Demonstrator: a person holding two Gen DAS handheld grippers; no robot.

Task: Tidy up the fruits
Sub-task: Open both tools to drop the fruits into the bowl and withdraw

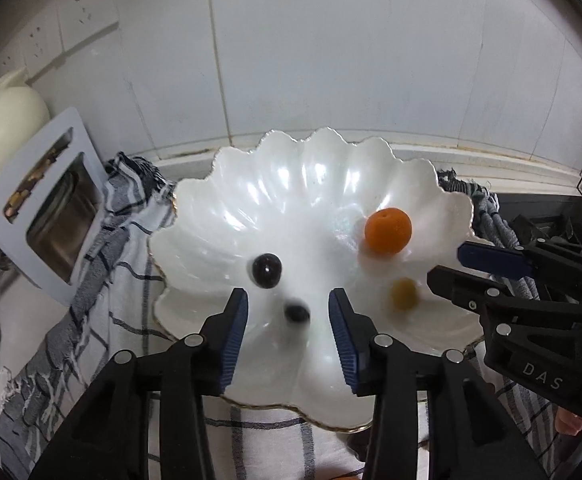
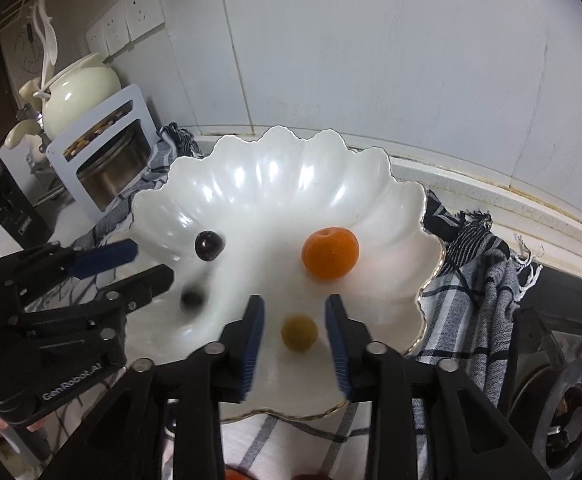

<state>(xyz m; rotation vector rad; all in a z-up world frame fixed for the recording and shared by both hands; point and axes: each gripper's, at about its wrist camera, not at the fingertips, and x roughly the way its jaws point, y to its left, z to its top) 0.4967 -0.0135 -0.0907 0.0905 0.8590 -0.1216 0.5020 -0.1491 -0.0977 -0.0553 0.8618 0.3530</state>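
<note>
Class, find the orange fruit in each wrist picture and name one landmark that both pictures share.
Left wrist view: the orange fruit lies right of centre in the shell-shaped dish, near its right rim.
Right wrist view: the orange fruit lies just right of centre, beyond the small yellow-green fruit.
Shared landmark: the glossy dark cherry, left of the orange fruit.

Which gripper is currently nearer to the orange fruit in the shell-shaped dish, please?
The right gripper. It hangs over the dish's near part just below the orange fruit, a yellow-green fruit between its jaws. The left gripper sits further left, by the dark fruits.
</note>
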